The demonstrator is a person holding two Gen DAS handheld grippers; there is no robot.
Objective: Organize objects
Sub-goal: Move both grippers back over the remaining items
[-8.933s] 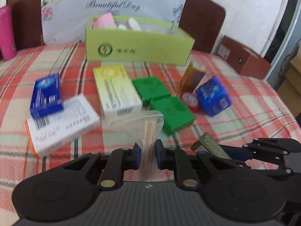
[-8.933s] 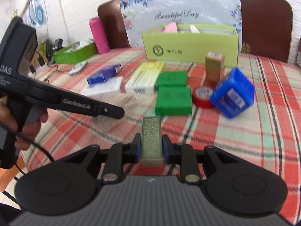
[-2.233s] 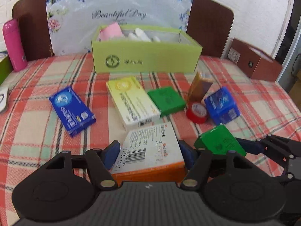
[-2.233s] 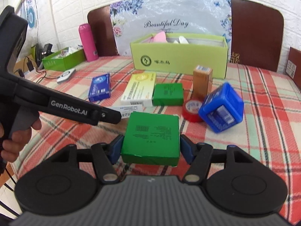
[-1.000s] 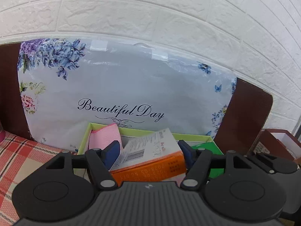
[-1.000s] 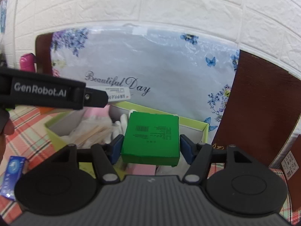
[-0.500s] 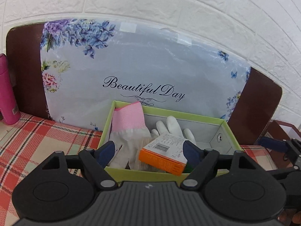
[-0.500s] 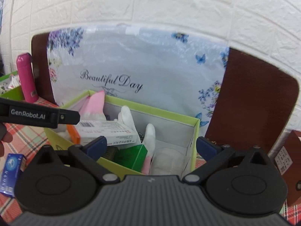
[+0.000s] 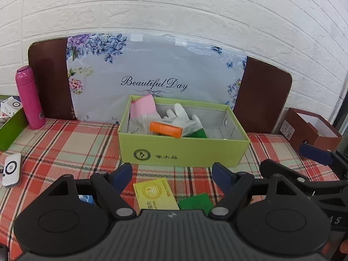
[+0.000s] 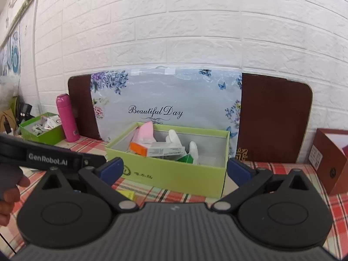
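A lime-green cardboard box [image 9: 184, 152] sits on the plaid-clothed table [image 9: 65, 143], before a flowered plastic sheet [image 9: 156, 74]; inside it an orange-ended white carton [image 9: 171, 128] lies on white gloves [image 9: 180, 114]; a pink cylindrical flask [image 9: 29, 97] stands to its left; a brown cardboard box [image 9: 313, 130] to its right; a flat yellow carton [image 9: 154, 193] lies in front.

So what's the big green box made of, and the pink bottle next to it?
The big green box looks like matte cardboard: thin straight walls, sharp folded corners and a printed logo. The pink bottle has a smooth, slightly shiny skin; it could be painted metal or plastic, and the pictures don't settle which.
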